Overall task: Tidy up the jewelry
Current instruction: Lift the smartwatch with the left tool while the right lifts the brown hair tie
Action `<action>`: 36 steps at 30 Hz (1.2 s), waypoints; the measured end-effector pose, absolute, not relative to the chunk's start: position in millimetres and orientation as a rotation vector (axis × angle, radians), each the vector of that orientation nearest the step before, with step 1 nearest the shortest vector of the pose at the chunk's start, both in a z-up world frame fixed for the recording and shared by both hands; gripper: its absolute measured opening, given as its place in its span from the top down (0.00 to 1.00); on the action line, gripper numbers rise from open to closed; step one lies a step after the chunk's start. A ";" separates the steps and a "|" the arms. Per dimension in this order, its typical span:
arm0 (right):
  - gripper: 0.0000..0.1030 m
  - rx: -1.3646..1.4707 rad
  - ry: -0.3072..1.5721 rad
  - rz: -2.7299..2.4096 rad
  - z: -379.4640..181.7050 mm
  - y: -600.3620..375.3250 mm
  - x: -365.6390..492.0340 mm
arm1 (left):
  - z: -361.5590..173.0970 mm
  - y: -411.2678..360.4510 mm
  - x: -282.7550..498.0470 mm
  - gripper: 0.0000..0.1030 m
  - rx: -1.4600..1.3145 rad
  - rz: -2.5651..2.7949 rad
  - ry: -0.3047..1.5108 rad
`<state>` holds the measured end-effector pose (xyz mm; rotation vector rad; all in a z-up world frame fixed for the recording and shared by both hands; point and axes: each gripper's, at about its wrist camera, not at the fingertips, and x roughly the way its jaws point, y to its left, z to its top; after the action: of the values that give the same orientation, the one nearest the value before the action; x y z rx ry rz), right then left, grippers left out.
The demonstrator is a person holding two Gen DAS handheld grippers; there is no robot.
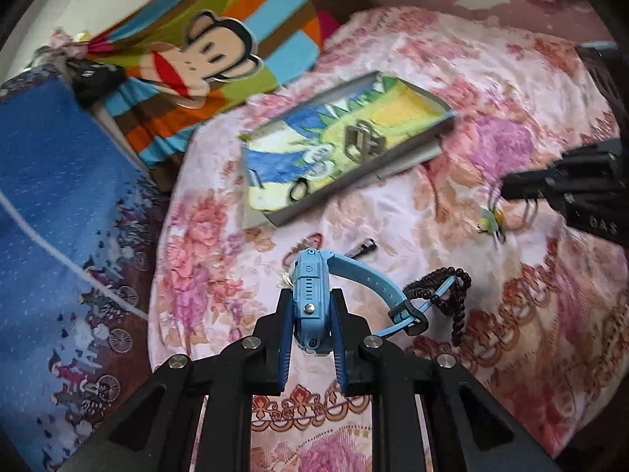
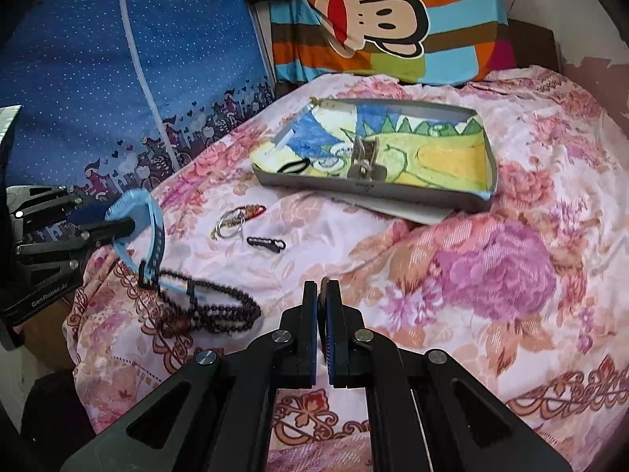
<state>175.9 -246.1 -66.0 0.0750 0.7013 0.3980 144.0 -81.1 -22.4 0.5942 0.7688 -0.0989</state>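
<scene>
Blue plastic kids' watch [image 1: 310, 299] is clamped by its case in the left gripper [image 1: 312, 314], strap dangling onto the dark bead necklace [image 1: 452, 299], probably headed for the shallow grey tray [image 1: 444, 107] beyond, which has bare room; right gripper [image 2: 322, 295] pinches some small trinket.

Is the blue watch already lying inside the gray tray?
No, the light blue plastic watch is clamped in the left gripper, above the bedspread, not in the gray tray.

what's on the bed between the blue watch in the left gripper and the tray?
In the right wrist view, two small items lie on the bedspread between the blue watch and the tray: a red-and-silver ring trinket and a small black clip.
</scene>
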 end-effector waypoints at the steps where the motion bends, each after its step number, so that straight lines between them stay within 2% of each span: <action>1: 0.96 0.073 0.695 0.401 -63.9 -245.8 176.2 | -22.3 -80.8 146.1 0.84 0.599 -0.117 0.794; 8: 0.96 0.074 0.698 0.419 -64.6 -239.9 175.2 | -42.9 -70.5 156.7 0.84 0.517 -0.167 0.977; 15: 0.96 0.067 0.703 0.427 -66.5 -238.0 172.4 | -57.8 -57.5 152.3 0.84 0.468 -0.153 1.076; 26: 0.96 0.061 0.685 0.439 -60.7 -231.4 174.1 | -28.7 -43.5 156.5 0.84 0.560 -0.039 0.987; 36: 0.96 0.038 0.606 0.451 -35.0 -224.8 207.5 | -8.2 -35.0 199.2 0.84 0.291 0.003 0.843</action>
<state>207.5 -224.8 -35.0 0.0378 0.6060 0.4514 199.2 -35.0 -8.2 0.2911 0.8431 0.0032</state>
